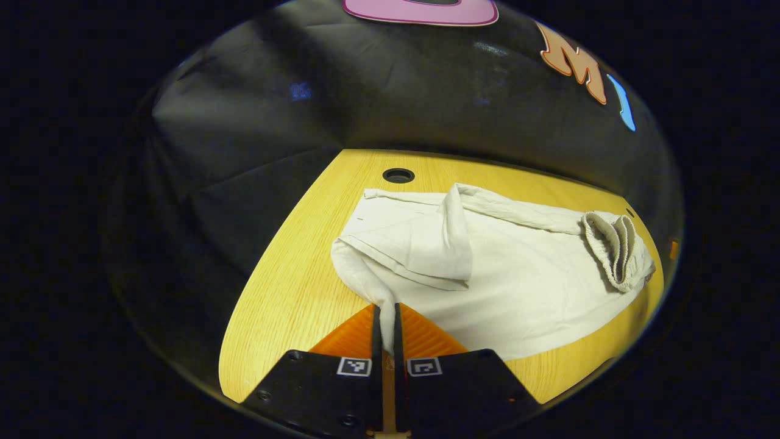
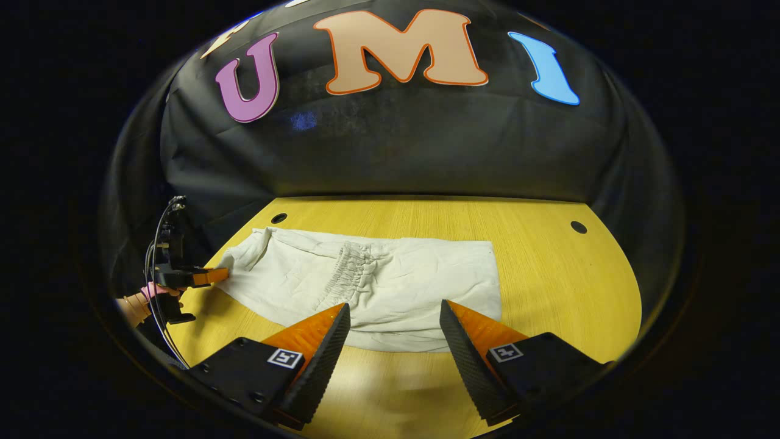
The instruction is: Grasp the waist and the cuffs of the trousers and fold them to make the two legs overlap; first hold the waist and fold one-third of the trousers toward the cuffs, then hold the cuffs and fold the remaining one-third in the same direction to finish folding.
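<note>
White trousers (image 2: 414,286) lie flat on the wooden table (image 2: 548,274), the legs one on the other. The elastic waistband (image 2: 350,268) is folded over and rests across the middle of the cloth. My left gripper (image 1: 385,310) is shut, pinching the cuff end of the trousers (image 1: 487,286) at the near edge; a loose flap (image 1: 454,238) stands up beyond it. The waistband (image 1: 612,250) bunches at the right in the left gripper view. In the right gripper view the left gripper (image 2: 210,276) shows at the cloth's left end. My right gripper (image 2: 395,326) hangs open above the near edge of the trousers, holding nothing.
A hand (image 2: 140,302) with trailing cables holds the left gripper at the table's left side. Round cable holes (image 2: 279,217) (image 2: 578,227) sit near the table's back corners, another hole (image 1: 398,175) beyond the cuffs. The black cloth wall (image 2: 396,152) stands close behind.
</note>
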`<state>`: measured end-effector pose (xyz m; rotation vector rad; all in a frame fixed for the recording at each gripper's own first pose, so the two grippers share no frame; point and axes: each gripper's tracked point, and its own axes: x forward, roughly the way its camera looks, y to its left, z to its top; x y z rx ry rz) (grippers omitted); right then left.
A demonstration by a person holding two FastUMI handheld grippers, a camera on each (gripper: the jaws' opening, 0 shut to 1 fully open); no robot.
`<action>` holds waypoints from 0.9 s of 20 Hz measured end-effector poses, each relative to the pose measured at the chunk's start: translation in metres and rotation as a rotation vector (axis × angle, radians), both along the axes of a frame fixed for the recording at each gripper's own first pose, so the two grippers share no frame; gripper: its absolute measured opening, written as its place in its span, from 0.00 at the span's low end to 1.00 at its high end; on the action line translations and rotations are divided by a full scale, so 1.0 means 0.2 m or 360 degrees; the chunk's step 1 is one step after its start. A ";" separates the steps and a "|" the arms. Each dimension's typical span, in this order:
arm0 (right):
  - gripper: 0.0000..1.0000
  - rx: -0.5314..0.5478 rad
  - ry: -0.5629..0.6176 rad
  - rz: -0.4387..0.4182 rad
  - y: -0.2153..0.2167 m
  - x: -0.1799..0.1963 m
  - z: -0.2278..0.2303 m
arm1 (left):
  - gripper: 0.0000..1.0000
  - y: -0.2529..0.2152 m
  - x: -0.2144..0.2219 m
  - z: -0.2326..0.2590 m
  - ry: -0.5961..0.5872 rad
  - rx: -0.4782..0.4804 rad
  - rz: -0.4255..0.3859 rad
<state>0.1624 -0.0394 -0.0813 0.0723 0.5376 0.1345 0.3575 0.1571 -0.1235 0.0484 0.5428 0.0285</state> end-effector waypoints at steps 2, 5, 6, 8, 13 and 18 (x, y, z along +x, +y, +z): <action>0.95 -0.0019 -0.0010 -0.0019 -0.04 -0.03 0.02 | 0.01 0.00 0.00 0.01 -0.0043 -0.0067 0.0050; 0.95 -0.0075 -0.0031 -0.0059 -0.13 -0.05 0.05 | 0.00 0.00 0.00 0.02 -0.0093 -0.0181 0.0144; 0.95 -0.0077 -0.0035 -0.0071 -0.16 -0.06 0.06 | 0.00 -0.02 -0.01 0.04 -0.0100 -0.0215 0.0154; 0.95 -0.0062 -0.0061 -0.0099 -0.21 -0.07 0.10 | 0.00 -0.10 0.00 0.13 -0.0151 -0.0290 0.0141; 0.95 -0.0013 -0.0107 -0.0155 -0.38 -0.12 0.16 | 0.00 -0.44 0.04 0.44 -0.0349 -0.0366 0.0018; 0.95 0.0014 -0.0117 -0.0161 -0.55 -0.20 0.17 | 0.00 -0.94 0.03 0.66 -0.0418 -0.0411 -0.0170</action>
